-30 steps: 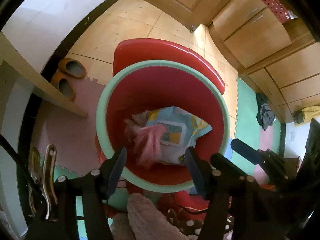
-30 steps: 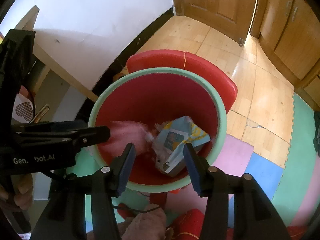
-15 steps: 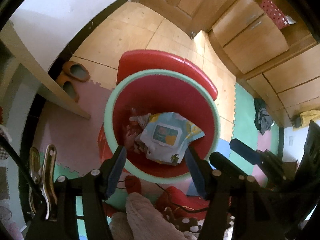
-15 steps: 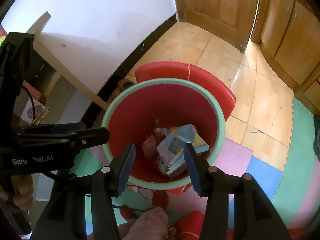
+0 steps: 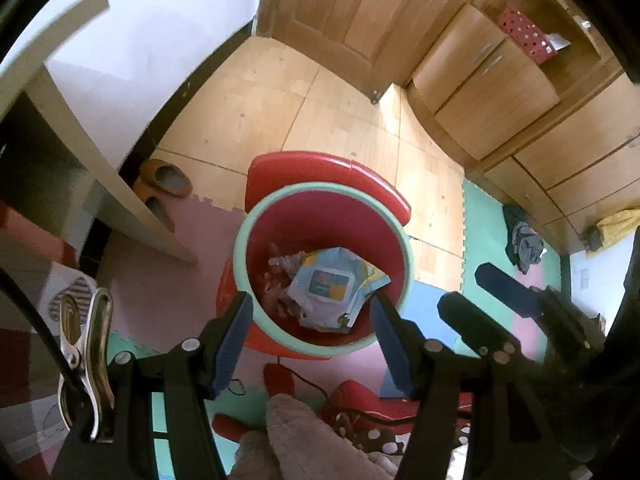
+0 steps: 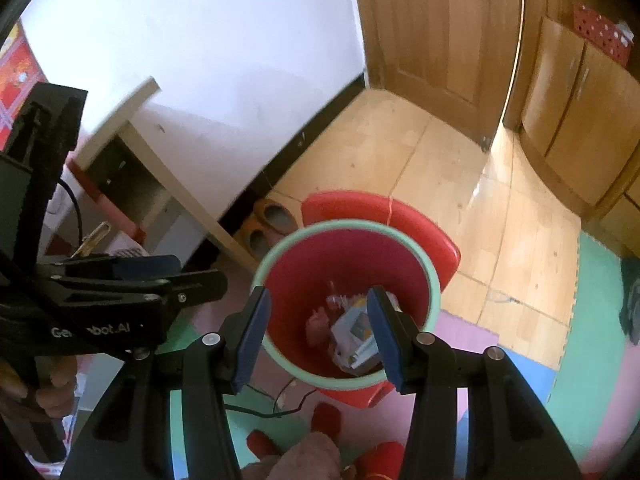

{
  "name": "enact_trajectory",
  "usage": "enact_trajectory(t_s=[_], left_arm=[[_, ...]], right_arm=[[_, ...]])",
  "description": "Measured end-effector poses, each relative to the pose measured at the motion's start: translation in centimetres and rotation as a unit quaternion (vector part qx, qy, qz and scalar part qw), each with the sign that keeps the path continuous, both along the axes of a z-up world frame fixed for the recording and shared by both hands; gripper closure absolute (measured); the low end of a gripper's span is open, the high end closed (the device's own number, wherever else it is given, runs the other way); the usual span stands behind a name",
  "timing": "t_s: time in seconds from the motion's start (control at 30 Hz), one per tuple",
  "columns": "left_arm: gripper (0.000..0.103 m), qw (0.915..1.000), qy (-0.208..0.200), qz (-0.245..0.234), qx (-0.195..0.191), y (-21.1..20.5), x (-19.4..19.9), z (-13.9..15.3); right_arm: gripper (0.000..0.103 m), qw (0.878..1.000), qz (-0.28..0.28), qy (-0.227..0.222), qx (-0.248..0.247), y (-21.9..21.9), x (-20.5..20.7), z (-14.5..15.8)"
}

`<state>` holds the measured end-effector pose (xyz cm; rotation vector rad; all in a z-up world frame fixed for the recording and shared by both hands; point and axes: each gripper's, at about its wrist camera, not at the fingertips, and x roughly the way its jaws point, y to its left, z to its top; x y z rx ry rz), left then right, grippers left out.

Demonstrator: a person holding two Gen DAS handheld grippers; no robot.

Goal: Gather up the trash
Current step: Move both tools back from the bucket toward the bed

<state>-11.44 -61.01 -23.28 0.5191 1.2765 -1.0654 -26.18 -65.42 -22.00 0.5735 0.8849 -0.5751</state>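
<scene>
Since a second ago both my tongs have risen well above the bin: it filled the views then, and now it sits small and low with floor showing all round it. A pink scrap that hung blurred between my fingers then now lies in the bin's bottom, left of the blue wipes pack, with other small bits around it. My left gripper is spread wide and holds nothing; its two blue pads frame the near rim. My right gripper is just as wide and just as empty, above the bin, the pack showing between its fingers.

The red lid stands up behind the far rim. Left of the bin a desk edge juts out, with slippers tucked under it by the wall. Beyond the lid the wooden floor lies open as far as the door; cabinets close the right side. On the foam mat to the right a dark cloth lies well apart from the bin. Near my feet a thin black cable trails over the mat just beside the bin's base.
</scene>
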Motion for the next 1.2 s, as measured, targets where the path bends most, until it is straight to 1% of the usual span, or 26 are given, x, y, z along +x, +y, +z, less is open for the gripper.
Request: enact_trajectory(t_s=[0.13,0.37,0.57,0.73,0.83,0.97,1.07,1.2], left_arm=[[0.039,0.9998,-0.001,0.009,-0.016,1.4,0.3,2.6],[0.039,0.9988,-0.011,0.034,-0.033,4.8,1.5,6.5],[0.039,0.9959,-0.024,0.069,-0.052,8.7,3.4,10.5],[0.039,0.9922,-0.038,0.098,-0.068,12.9,5.1,13.7],[0.039,0.9887,-0.035,0.121,-0.081,15.7,6.1,15.5],[0.038,0.9824,-0.053,0.155,-0.089,19.4,7.2,17.7],[0.038,0.9774,-0.072,0.177,-0.090,22.3,7.7,19.1],[0.038,0.9695,-0.086,0.209,-0.095,26.5,8.3,20.6]], right_arm=[[0.052,1.000,0.008,-0.017,-0.018,1.1,0.2,2.6],[0.052,0.998,0.036,-0.043,-0.032,3.5,1.2,6.4],[0.052,0.995,0.065,-0.070,-0.036,6.0,2.8,9.4],[0.052,0.989,0.106,-0.093,-0.051,8.9,4.8,12.1],[0.052,0.984,0.131,-0.104,-0.057,10.8,6.2,13.4],[0.052,0.979,0.158,-0.121,-0.053,13.3,8.1,14.7],[0.052,0.972,0.184,-0.133,-0.053,15.3,9.4,15.7],[0.052,0.963,0.223,-0.140,-0.057,18.1,11.3,16.6]])
